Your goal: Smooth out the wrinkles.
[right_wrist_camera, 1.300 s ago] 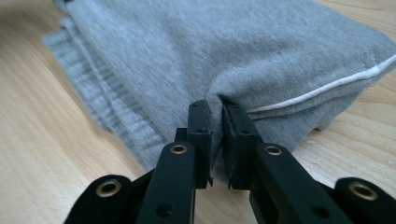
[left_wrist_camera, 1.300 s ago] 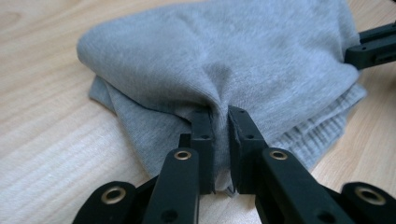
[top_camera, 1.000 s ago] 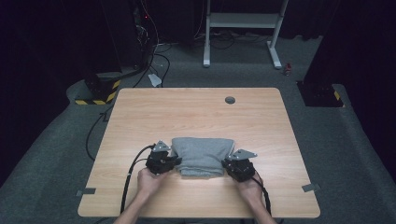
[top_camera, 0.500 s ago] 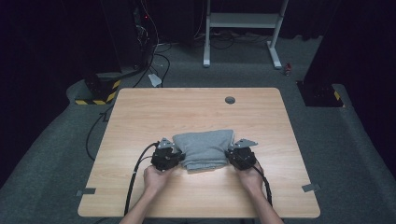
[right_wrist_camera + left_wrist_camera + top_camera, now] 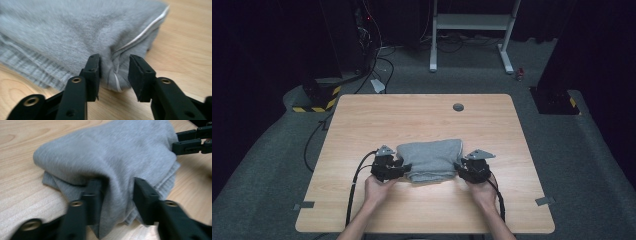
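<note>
A folded grey cloth (image 5: 432,157) lies on the wooden table (image 5: 422,115), near its front middle. My left gripper (image 5: 404,169) is at the cloth's left end and my right gripper (image 5: 459,167) at its right end, each held by a hand. In the left gripper view a fold of the cloth (image 5: 107,152) sits between the left gripper (image 5: 117,195) jaws, which have just been opening. In the right gripper view the cloth's piped edge (image 5: 75,32) sits loosely between the right gripper (image 5: 114,72) jaws, which have also just been opening, with a gap beside one pad.
A round cable hole (image 5: 458,107) sits in the table's far edge area. Beyond the table are floor cables, a yellow-and-black striped base (image 5: 314,102) at the left and a white stand (image 5: 472,30) at the back. Each gripper's cable trails toward the front edge.
Both grippers' jaws have spread apart from the cloth ends that they pinched before. The cloth bundle sits slightly farther from the front edge than a second ago.
</note>
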Tool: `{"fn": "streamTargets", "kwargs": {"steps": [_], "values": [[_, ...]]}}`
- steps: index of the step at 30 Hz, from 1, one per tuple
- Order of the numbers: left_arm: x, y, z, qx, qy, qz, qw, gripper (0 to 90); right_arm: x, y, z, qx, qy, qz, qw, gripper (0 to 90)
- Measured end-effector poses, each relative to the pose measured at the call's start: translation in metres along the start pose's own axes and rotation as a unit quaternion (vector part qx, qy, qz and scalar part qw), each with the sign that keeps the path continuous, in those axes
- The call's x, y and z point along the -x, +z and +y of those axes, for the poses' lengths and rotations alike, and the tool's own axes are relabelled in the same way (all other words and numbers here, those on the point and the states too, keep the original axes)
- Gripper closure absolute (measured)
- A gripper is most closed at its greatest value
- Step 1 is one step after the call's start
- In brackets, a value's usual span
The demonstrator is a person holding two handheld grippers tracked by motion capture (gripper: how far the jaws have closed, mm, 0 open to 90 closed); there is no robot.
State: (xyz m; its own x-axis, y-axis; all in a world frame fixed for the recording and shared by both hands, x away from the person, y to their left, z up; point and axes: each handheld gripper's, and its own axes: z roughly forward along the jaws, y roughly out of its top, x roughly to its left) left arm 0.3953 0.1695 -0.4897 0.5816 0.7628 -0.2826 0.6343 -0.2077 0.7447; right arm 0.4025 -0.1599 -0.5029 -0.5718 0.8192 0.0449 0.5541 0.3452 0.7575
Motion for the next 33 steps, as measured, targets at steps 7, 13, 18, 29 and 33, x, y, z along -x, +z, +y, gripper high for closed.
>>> {"fn": "streamTargets", "kwargs": {"steps": [7, 13, 18, 29, 33], "values": [[-0.022, -0.003, 0.019, -0.006, -0.052, 0.031, 0.9982, 38.9, 0.01, -0.027, 0.014, 0.042, 0.041, 0.013, 0.9982, 53.8], [-0.041, 0.02, 0.03, -0.027, -0.082, 0.047, 0.9951, 36.9, 0.021, 0.002, 0.045, 0.02, 0.053, -0.005, 0.9984, 46.4], [-0.037, 0.042, 0.038, -0.047, -0.056, 0.042, 0.9964, 40.9, 0.023, 0.025, 0.054, -0.023, 0.07, -0.012, 0.9972, 44.3], [-0.046, 0.078, 0.06, -0.068, -0.036, 0.06, 0.9952, 52.3, 0.026, 0.038, 0.054, -0.039, 0.043, -0.007, 0.9983, 75.5], [-0.046, 0.078, 0.069, -0.069, -0.033, 0.061, 0.9952, 62.3, 0.027, 0.042, 0.056, -0.038, 0.045, -0.011, 0.9982, 74.4]]}}
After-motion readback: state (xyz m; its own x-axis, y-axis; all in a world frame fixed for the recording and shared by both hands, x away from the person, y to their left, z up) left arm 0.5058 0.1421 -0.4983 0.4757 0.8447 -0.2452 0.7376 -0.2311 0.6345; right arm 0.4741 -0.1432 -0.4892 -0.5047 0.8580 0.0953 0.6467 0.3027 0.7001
